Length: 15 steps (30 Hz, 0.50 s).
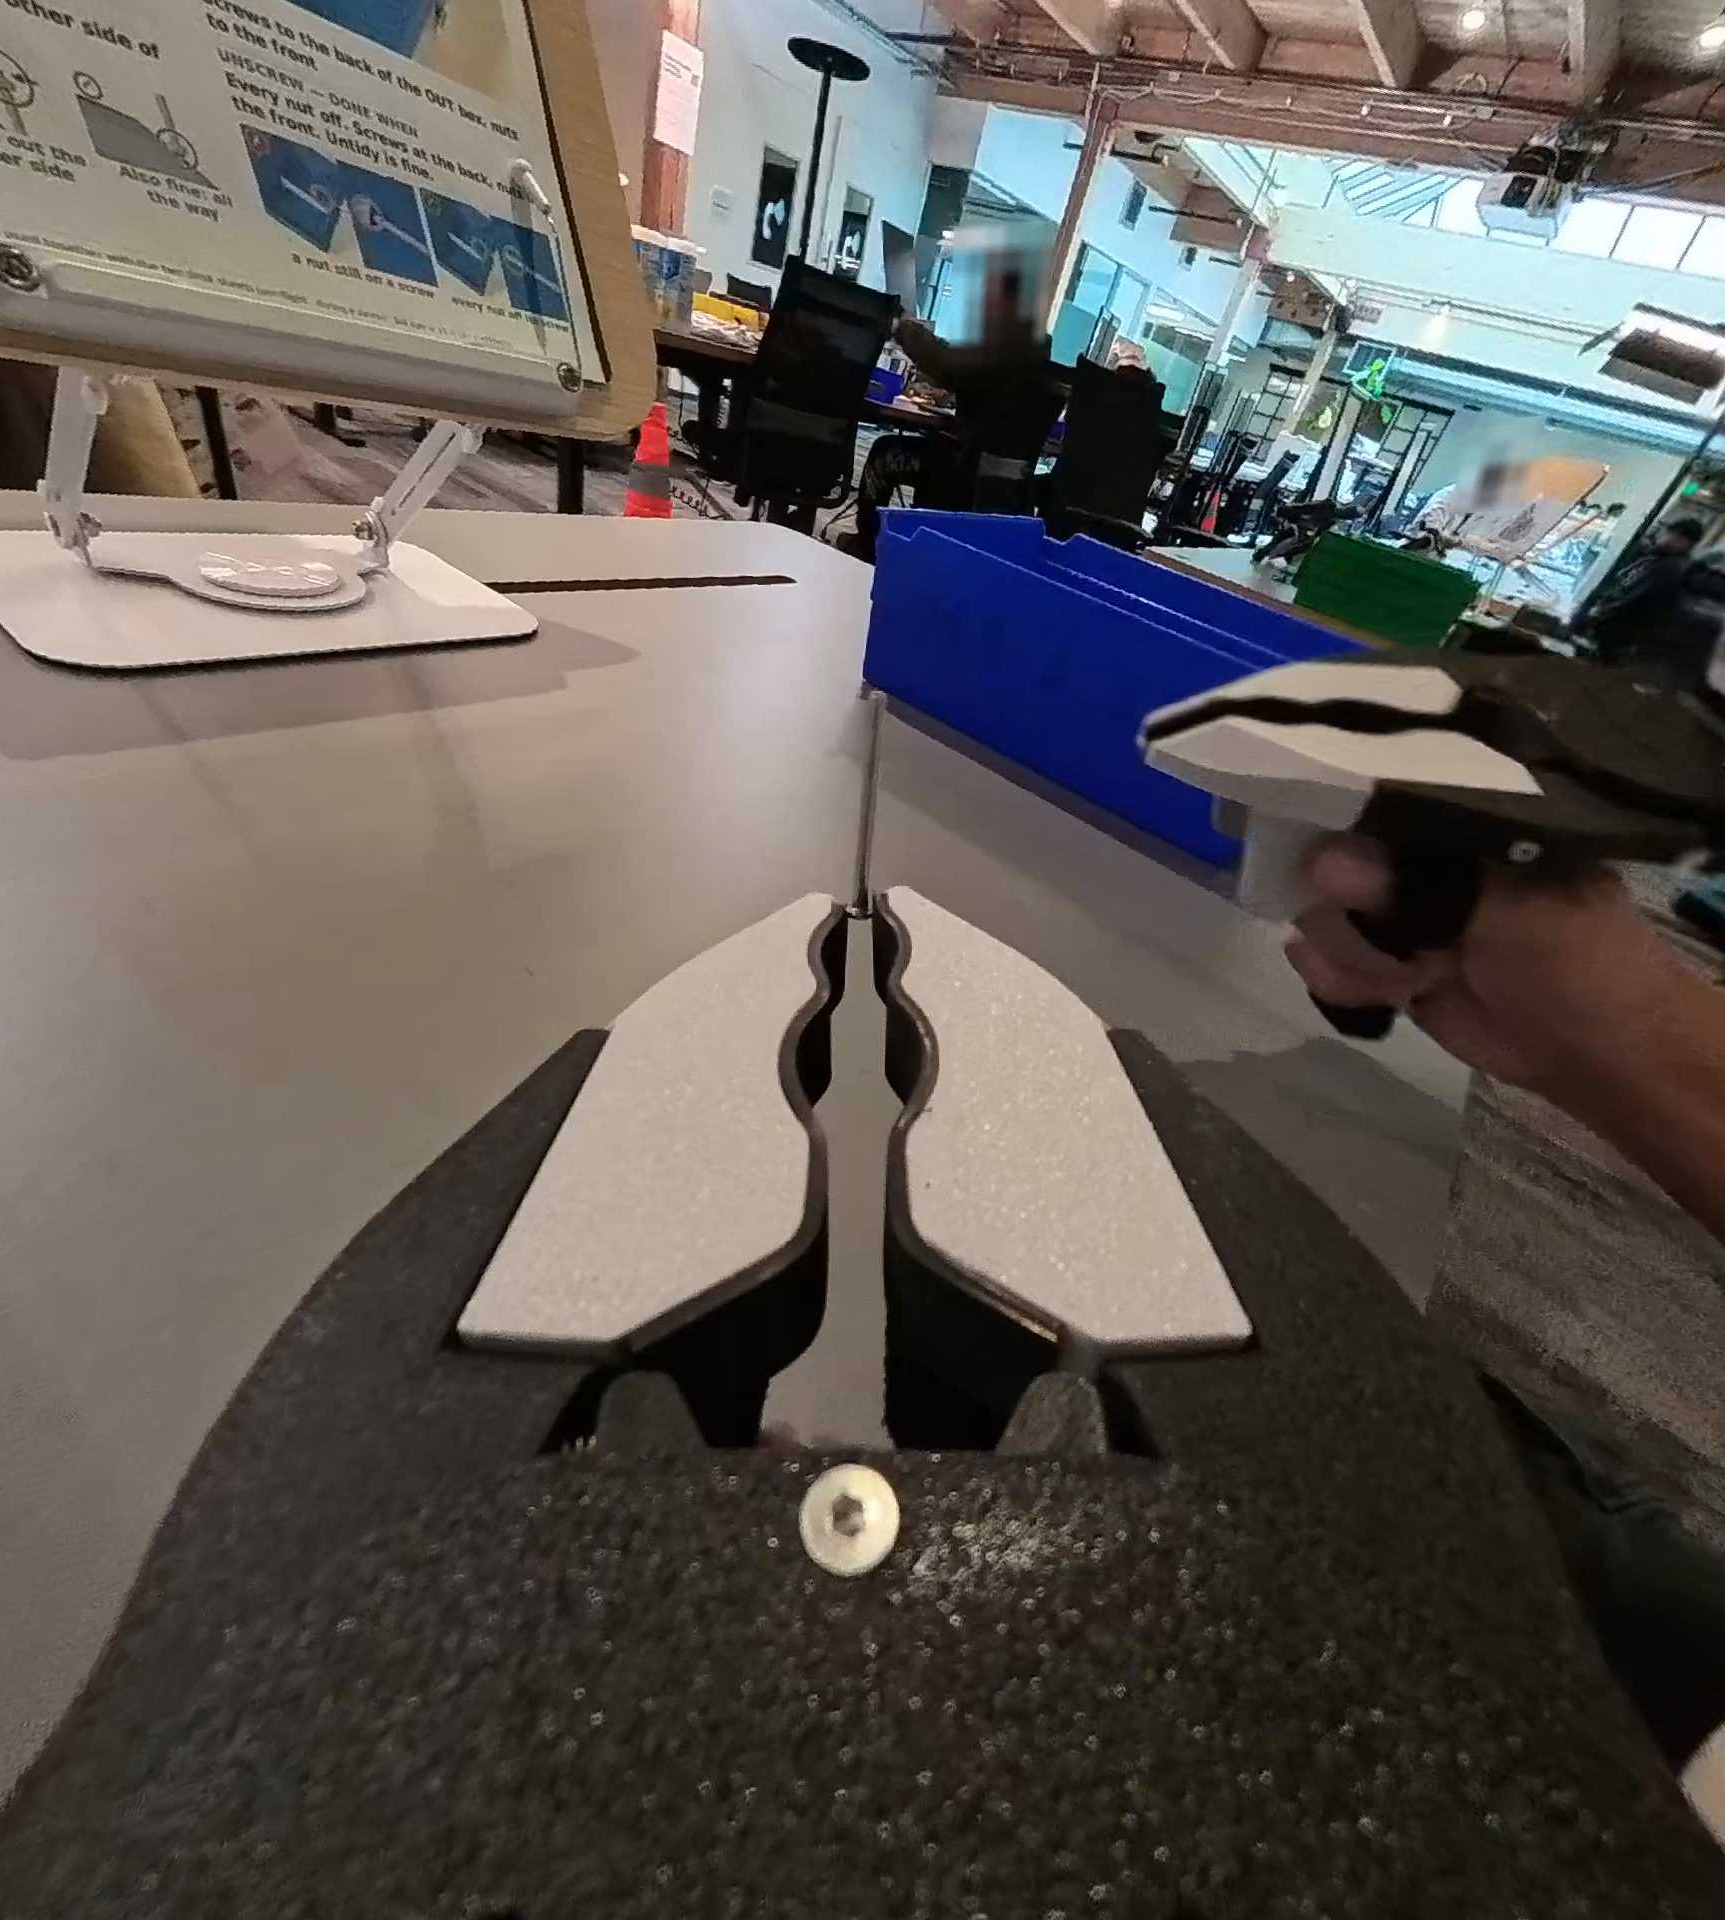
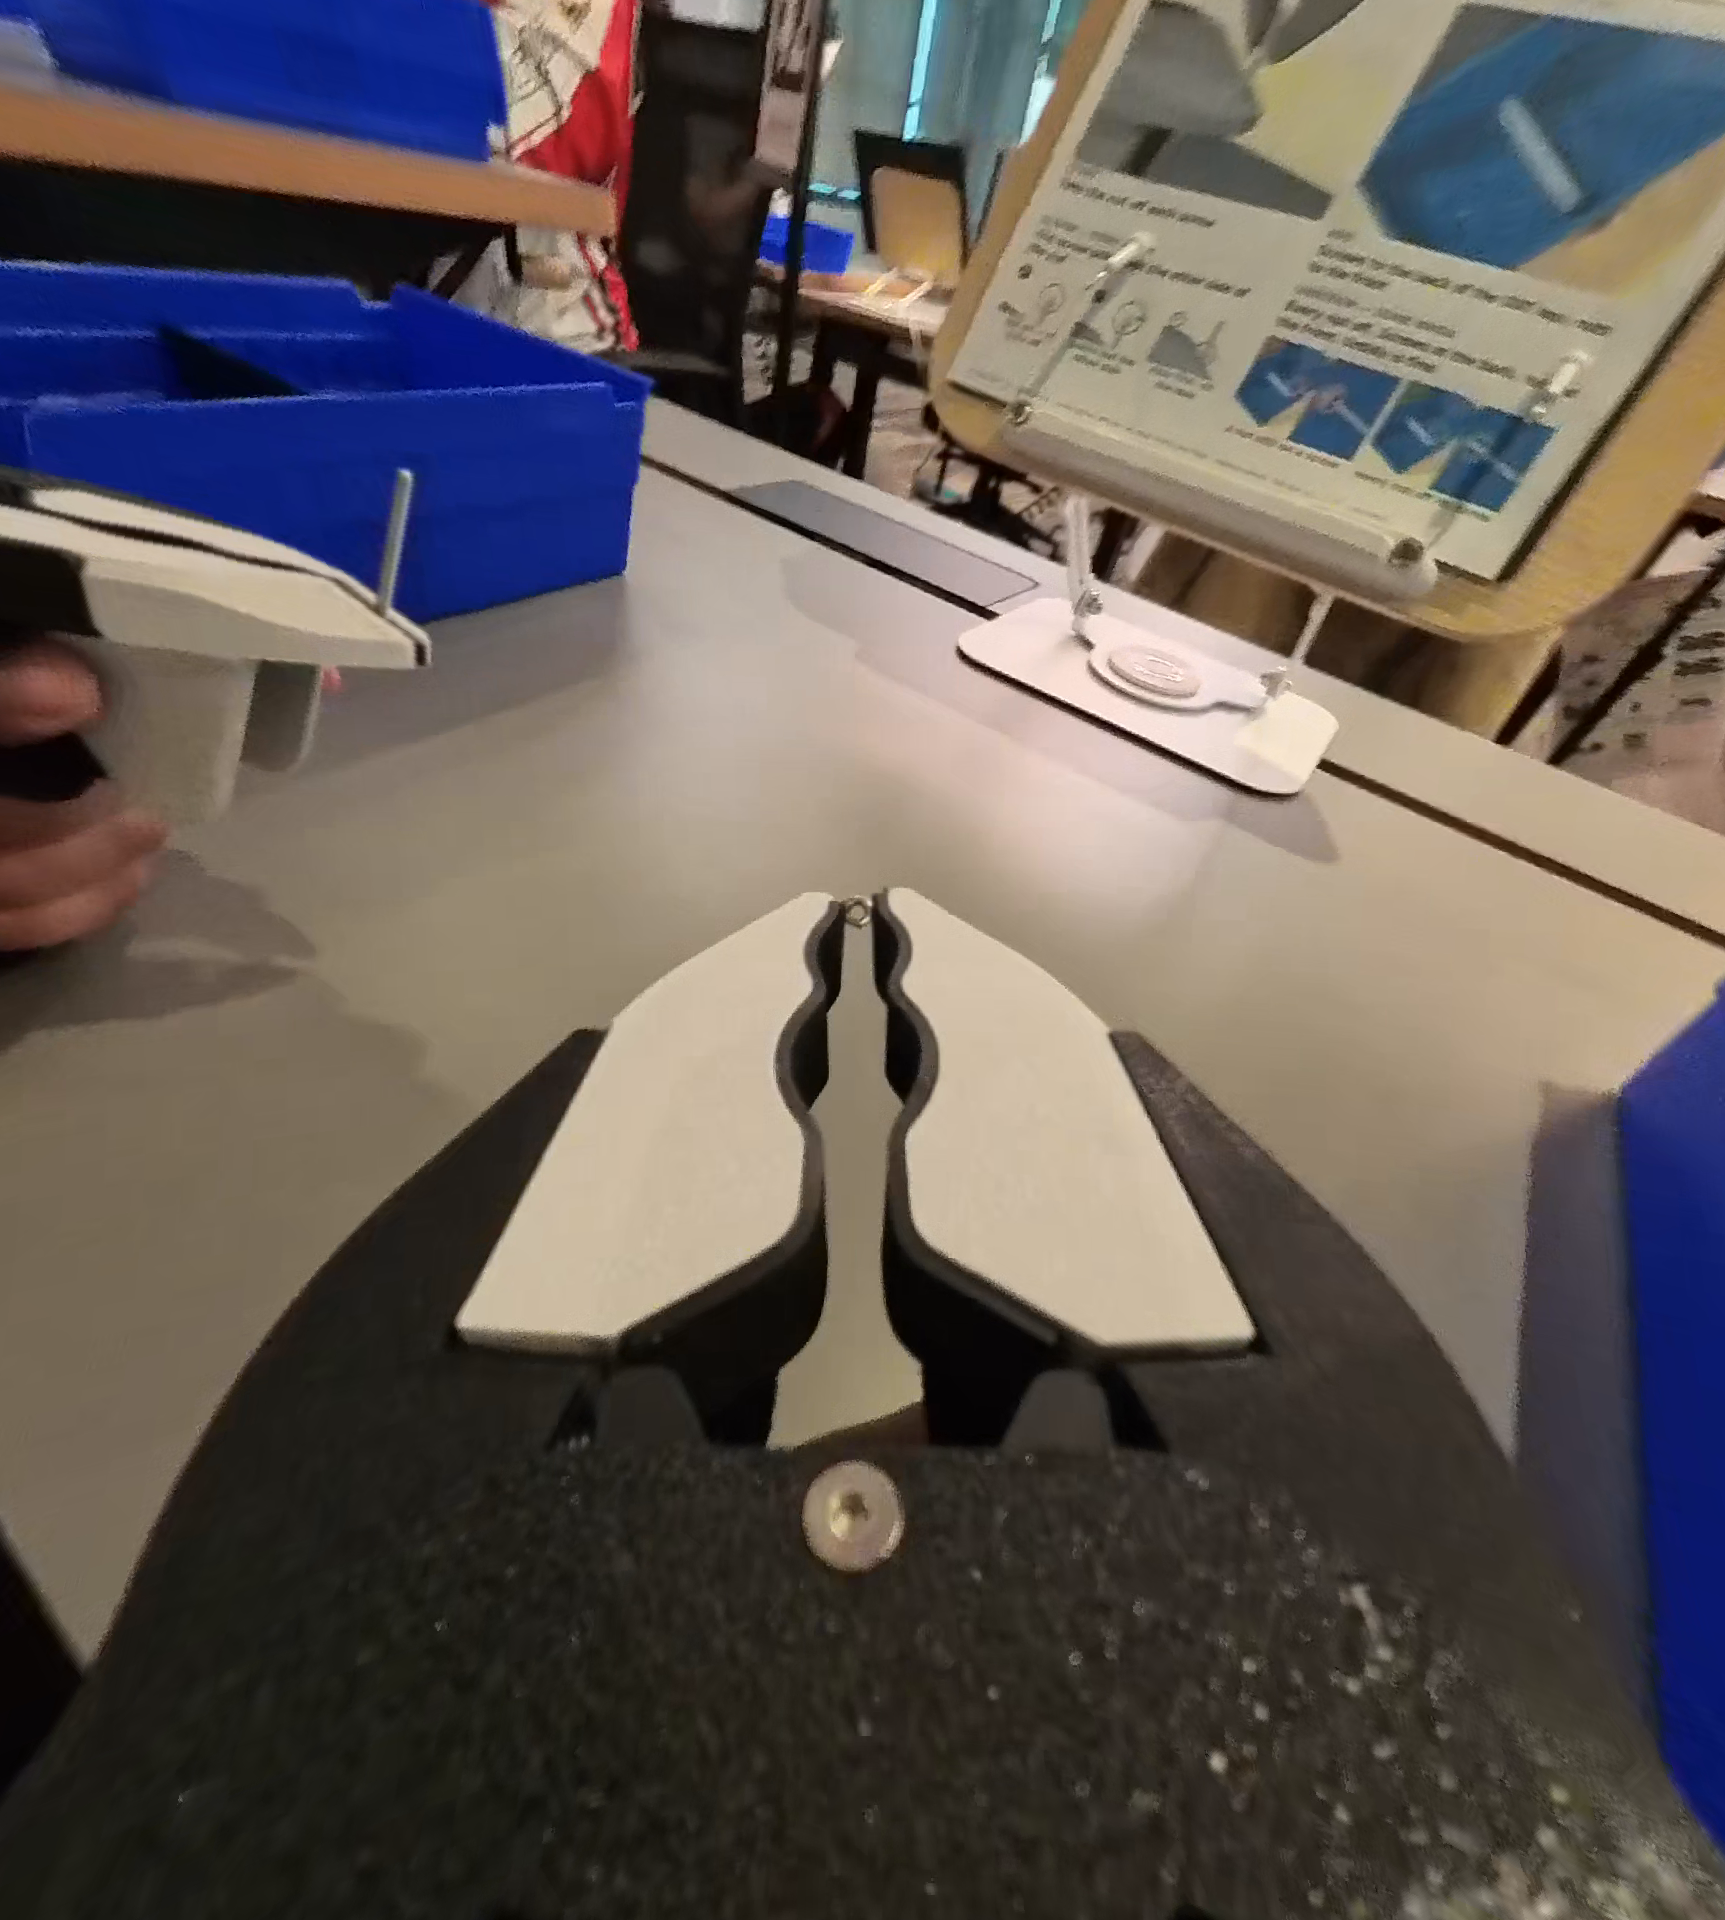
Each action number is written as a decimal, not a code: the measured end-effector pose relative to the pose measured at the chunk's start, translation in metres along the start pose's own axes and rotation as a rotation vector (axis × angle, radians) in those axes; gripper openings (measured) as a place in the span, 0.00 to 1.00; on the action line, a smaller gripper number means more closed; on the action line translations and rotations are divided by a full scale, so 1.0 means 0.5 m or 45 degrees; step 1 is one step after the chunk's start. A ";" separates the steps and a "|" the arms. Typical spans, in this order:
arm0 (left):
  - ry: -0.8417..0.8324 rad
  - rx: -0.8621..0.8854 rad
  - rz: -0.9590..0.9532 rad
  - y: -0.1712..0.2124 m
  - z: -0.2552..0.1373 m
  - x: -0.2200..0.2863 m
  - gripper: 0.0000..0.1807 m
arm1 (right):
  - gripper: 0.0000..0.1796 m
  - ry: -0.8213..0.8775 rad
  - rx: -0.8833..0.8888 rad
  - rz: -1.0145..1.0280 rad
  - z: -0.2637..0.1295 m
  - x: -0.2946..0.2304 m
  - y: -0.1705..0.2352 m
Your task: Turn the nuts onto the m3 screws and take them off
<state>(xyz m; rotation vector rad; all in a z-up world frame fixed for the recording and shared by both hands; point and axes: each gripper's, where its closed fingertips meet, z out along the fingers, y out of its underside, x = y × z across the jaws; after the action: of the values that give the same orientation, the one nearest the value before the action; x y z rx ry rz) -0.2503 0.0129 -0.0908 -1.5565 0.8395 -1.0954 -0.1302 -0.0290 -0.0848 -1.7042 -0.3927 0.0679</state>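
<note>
My left gripper (image 1: 860, 906) is shut on a long thin m3 screw (image 1: 870, 800), which stands upright out of the fingertips above the grey table (image 1: 318, 935). In the right wrist view the same gripper (image 2: 401, 639) shows at the left with the screw (image 2: 394, 540) pointing up. My right gripper (image 2: 860, 906) is shut on a small silver nut (image 2: 856, 911), pinched at the very fingertips. In the left wrist view the right gripper (image 1: 1164, 727) is at the right, held by a hand, apart from the screw. No nut shows on the screw.
A blue bin (image 1: 1066, 665) stands on the table behind the screw; it also shows in the right wrist view (image 2: 318, 457). Another blue bin edge (image 2: 1720, 1299) is close at the right. An instruction card on a white stand (image 1: 234, 592) stands at the far left.
</note>
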 end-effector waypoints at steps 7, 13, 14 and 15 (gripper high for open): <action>0.072 0.007 0.019 -0.001 -0.003 0.016 0.02 | 0.03 0.000 0.052 0.108 -0.060 -0.014 0.032; 0.255 -0.105 0.003 0.009 0.005 0.043 0.02 | 0.03 -0.262 0.090 0.086 -0.056 -0.034 -0.013; 0.281 -0.128 0.036 0.008 0.008 0.049 0.02 | 0.03 -0.382 0.078 0.058 -0.052 -0.046 -0.032; 0.320 -0.153 0.070 0.006 0.010 0.060 0.02 | 0.03 -0.470 0.081 0.027 -0.048 -0.053 -0.055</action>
<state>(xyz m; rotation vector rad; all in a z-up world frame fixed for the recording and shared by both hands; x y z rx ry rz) -0.2351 -0.0133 -0.0871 -1.5028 1.1290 -1.2358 -0.1545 -0.0563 -0.0588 -1.6324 -0.6383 0.4105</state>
